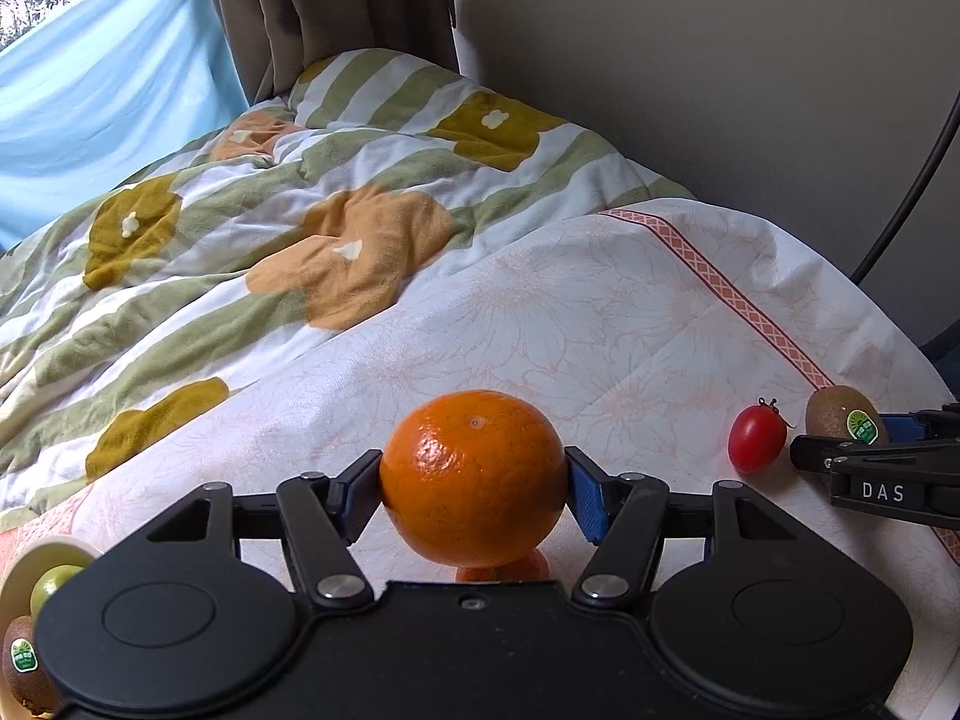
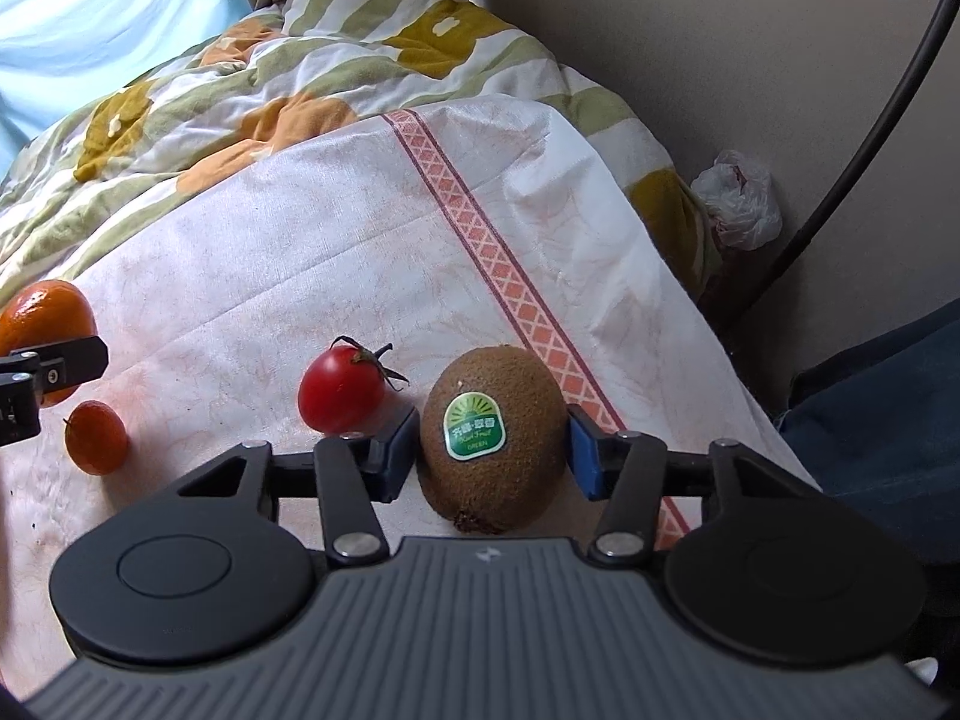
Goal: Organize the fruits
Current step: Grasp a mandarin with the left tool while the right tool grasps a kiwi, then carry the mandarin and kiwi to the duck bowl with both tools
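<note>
My left gripper point(image 1: 474, 495) is shut on a large orange point(image 1: 474, 468), which its blue pads hold a little above the white cloth point(image 1: 600, 312). A small mandarin point(image 1: 501, 567) lies on the cloth just beneath it. To the right, a red cherry tomato point(image 1: 757, 439) rests beside a brown kiwi point(image 1: 837, 411) with a green sticker. In the right wrist view, my right gripper point(image 2: 492, 453) has both pads against that kiwi point(image 2: 492, 432), which sits on the cloth. The tomato point(image 2: 342, 390) lies just left of it, and the mandarin point(image 2: 96, 438) and the held orange point(image 2: 42, 312) are at the far left.
A cream bowl point(image 1: 36, 558) at the lower left holds a green fruit point(image 1: 51, 585) and another kiwi point(image 1: 24, 666). A flowered quilt point(image 1: 270, 210) lies beyond the cloth. The wall, a black cable point(image 2: 870, 138) and a plastic bag point(image 2: 738, 198) are to the right.
</note>
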### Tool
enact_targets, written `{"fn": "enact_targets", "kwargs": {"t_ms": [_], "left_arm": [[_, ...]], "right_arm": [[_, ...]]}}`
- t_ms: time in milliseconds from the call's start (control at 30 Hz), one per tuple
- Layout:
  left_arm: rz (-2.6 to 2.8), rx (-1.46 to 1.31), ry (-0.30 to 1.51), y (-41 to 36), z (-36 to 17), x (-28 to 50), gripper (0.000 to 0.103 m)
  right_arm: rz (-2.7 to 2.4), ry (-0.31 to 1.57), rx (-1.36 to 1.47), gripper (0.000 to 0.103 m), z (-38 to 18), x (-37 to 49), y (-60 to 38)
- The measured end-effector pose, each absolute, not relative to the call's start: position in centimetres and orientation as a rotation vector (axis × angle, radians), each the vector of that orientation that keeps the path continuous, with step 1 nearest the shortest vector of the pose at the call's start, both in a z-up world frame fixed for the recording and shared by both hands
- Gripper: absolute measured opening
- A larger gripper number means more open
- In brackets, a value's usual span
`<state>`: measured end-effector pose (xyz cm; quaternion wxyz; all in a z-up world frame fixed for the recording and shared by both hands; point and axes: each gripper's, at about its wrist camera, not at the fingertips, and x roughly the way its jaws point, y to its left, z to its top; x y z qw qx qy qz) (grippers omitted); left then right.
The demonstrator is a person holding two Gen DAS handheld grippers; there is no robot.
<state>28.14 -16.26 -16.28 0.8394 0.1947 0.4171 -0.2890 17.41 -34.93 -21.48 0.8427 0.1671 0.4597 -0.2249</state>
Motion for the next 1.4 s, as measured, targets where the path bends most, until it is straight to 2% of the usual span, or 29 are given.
{"fn": "enact_targets", "kwargs": {"t_ms": [233, 767, 1067, 1400], "left_arm": [[-0.597, 0.396, 0.865, -15.3, -15.4, 27.3, 0.067], [-0.561, 0.315, 0.773, -10.4, -10.8, 23.8, 0.067], [-0.448, 0.251, 0.749, -3.9, -9.0, 22.0, 0.067], [-0.268, 0.167, 0.752, 3.9, -8.4, 21.2, 0.067]], "right_arm": [[-0.473, 0.943, 0.354, 0.065, -21.1, 16.7, -35.0], [-0.403, 0.790, 0.266, 0.065, -13.8, 15.0, -31.2], [-0.241, 0.723, 0.219, 0.064, -9.9, 16.5, -24.8], [-0.014, 0.723, 0.140, 0.064, -9.0, 20.4, -15.9]]}}
